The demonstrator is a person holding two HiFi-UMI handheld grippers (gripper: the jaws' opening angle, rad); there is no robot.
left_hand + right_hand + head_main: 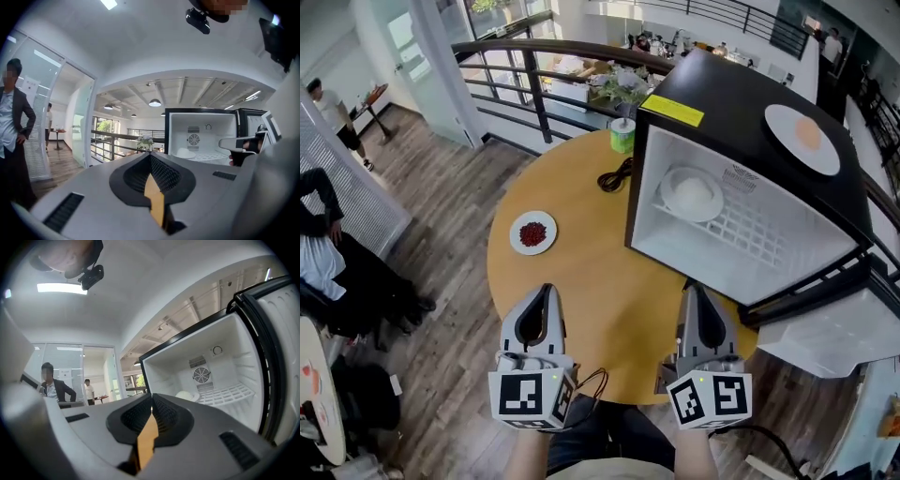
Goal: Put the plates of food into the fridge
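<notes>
Both grippers hold nothing, jaws pressed together: left gripper (546, 289) and right gripper (694, 289) above the table (600, 253). White-food plate (692, 193) sits inside the open fridge (722, 103); red-food plate (532, 232) lies on the table, left of it

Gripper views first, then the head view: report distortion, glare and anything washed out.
Left gripper view: strong fisheye, dark corners, straight lines arching overhead. Right gripper view: same curvature, the fridge frame bows, and the ceiling light strip blows out white. Head view: sharp, evenly lit, but the white plate inside the fridge nearly blends into the bright interior.
</notes>
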